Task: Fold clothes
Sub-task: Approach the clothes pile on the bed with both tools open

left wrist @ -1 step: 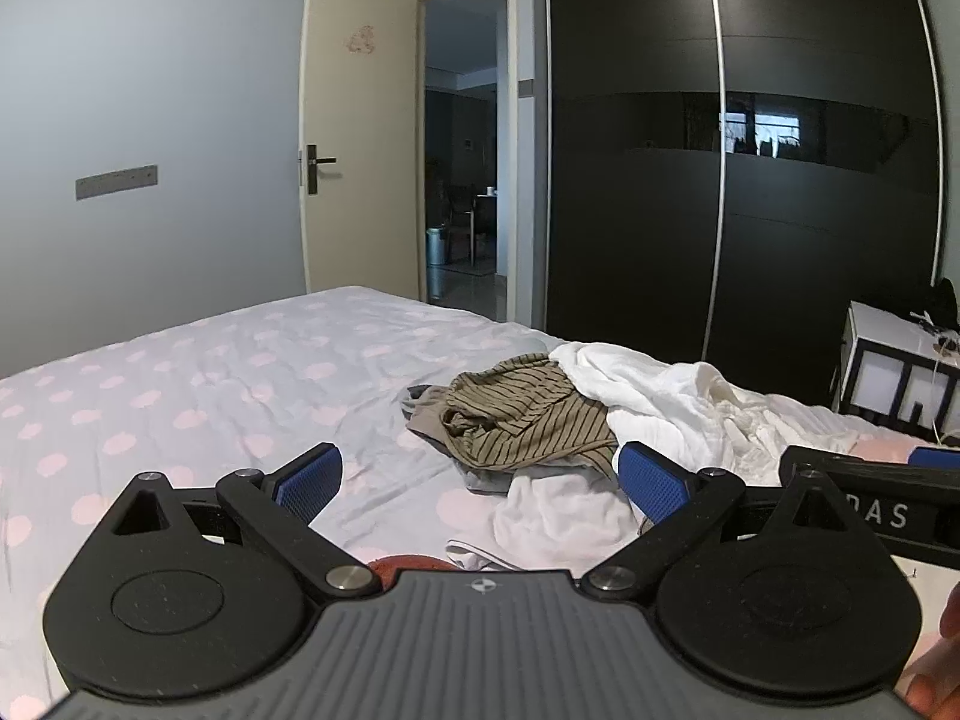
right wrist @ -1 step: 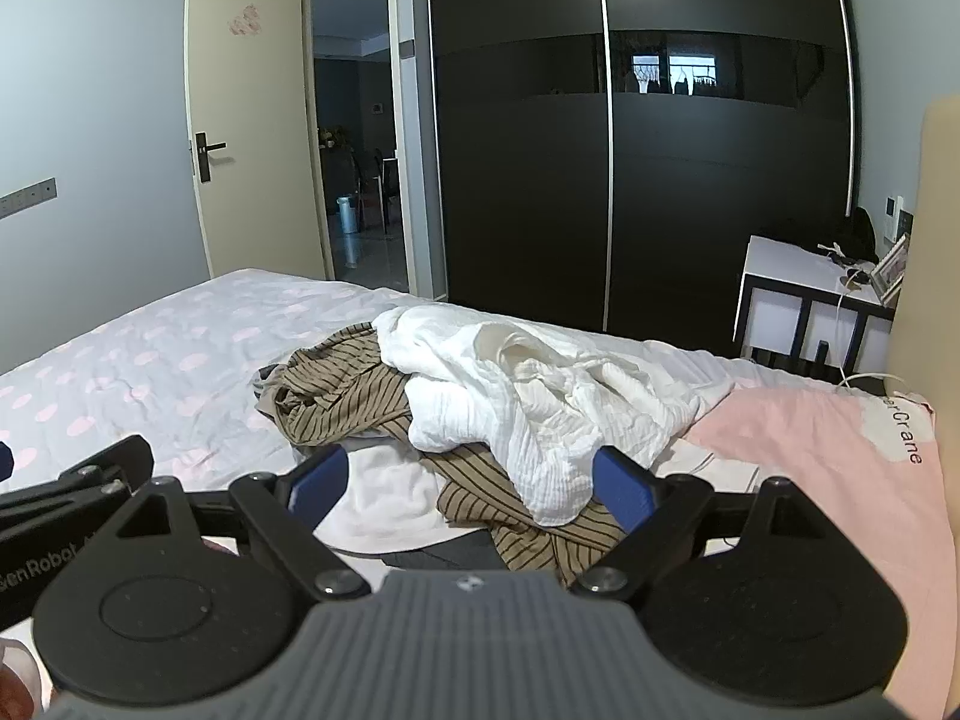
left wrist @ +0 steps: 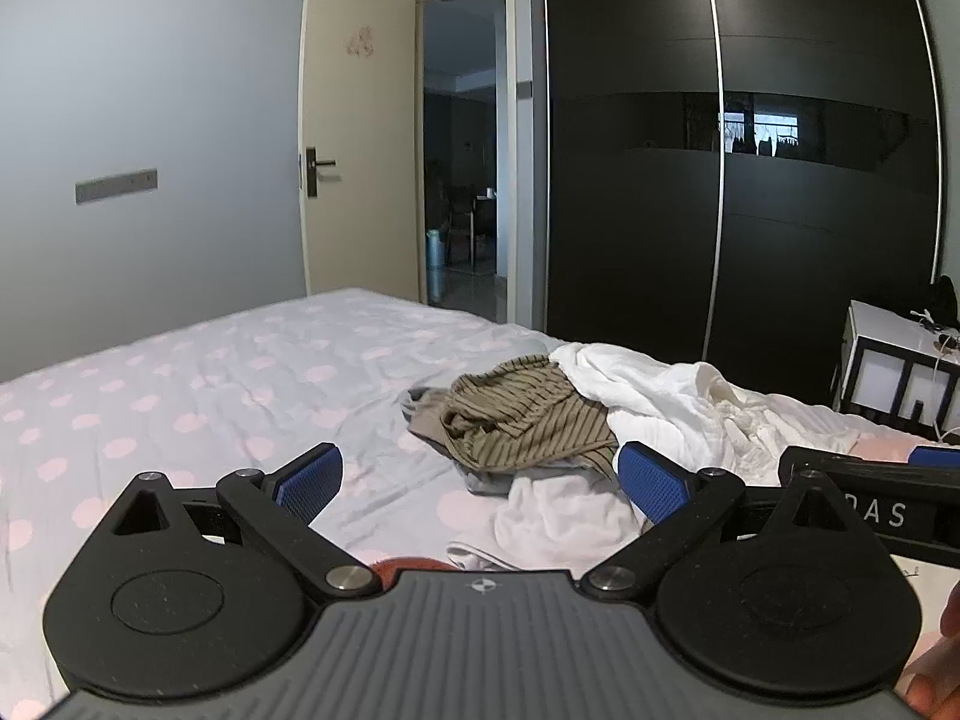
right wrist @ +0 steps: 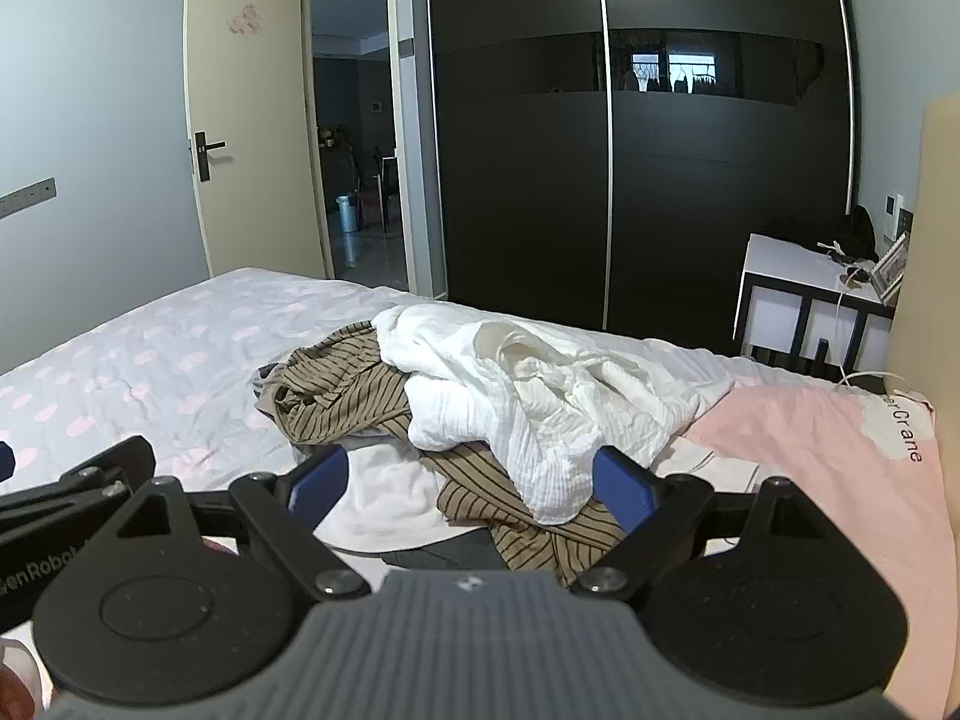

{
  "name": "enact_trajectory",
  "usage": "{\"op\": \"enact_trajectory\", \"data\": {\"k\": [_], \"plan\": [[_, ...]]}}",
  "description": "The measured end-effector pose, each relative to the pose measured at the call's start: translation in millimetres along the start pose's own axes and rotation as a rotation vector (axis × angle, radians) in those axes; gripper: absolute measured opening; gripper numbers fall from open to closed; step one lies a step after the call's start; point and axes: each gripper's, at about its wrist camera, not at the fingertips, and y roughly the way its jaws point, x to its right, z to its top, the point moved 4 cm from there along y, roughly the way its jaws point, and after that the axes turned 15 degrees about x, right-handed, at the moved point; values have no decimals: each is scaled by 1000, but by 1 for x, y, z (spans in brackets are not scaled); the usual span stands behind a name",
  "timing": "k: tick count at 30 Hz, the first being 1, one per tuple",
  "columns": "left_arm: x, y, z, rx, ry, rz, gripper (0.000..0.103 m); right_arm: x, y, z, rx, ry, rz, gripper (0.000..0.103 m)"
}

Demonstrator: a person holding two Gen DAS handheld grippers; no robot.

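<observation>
Clothes [right wrist: 480, 408] heaped unfolded on the spotted bed [left wrist: 210, 396].
My left gripper [left wrist: 480, 480] and right gripper [right wrist: 468, 483] hover near the pile, fingers spread wide, holding nothing.

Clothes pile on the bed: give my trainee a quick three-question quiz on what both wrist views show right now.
1. True or false: the white garment lies partly over the striped brown garment.
2. Multiple choice: the right gripper is A) shut on cloth, B) open and holding nothing, C) out of view.
3. Fill in: the bed sheet is pale with pink ____.

Key:
1. True; the white garment covers the striped one's right part.
2. B; its blue fingers stand wide apart above the pile. The left gripper is open too.
3. Spots.
</observation>
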Motion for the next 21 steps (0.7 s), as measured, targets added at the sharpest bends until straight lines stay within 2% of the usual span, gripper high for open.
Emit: {"op": "enact_trajectory", "data": {"k": [11,17,21], "plan": [[13,-6,7,72,36,-9,103,3,1,-6,-14,11,1,90],[4,-13,13,107,5,-47,103,2,3,-4,-28,17,-8,90],[7,-12,13,104,-7,-55,103,2,3,-5,-33,16,-13,90]]}}
